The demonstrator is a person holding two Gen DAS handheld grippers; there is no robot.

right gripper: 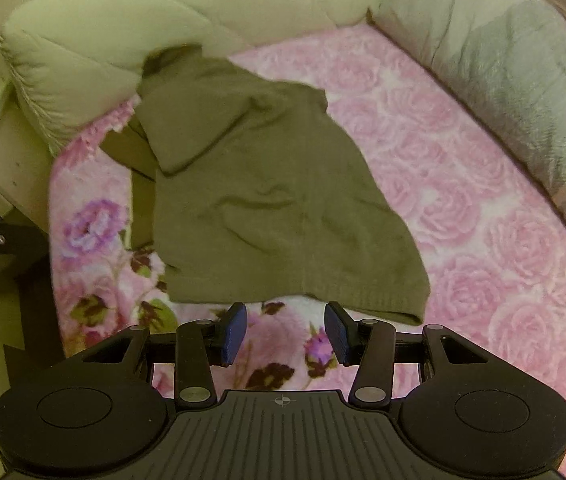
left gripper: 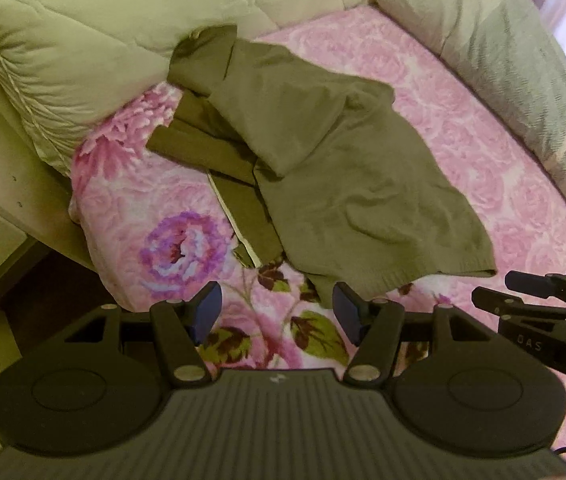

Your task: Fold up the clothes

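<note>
An olive-green garment [left gripper: 323, 168] lies rumpled on the bed, spread over a pink rose-patterned blanket [left gripper: 463, 152]. Its top end runs up against a pale quilted cushion [left gripper: 95, 40] at the head of the bed, and its ribbed hem sits nearest the two grippers. A sleeve is folded over across the body of the cloth, and darker layers of the same fabric show along its left edge.

The left gripper [left gripper: 277, 312] points steeply down with its jaws spread wide — nothing sits between the blue pads [left gripper: 207, 308], only the flowered blanket below. The right-hand pad is just beside the lower left corner of the hem; whether it touches the cloth I cannot tell.

The right gripper [right gripper: 285, 334] hangs over the hem's middle, jaws parted about halfway and empty — the hem edge lies just beyond the fingertips, apart from them. In the left wrist view it shows at the right edge [left gripper: 543, 300], near the hem's right corner.

A grey-and-cream blanket [right gripper: 523, 92] is bunched along the bed's far right side.
</note>
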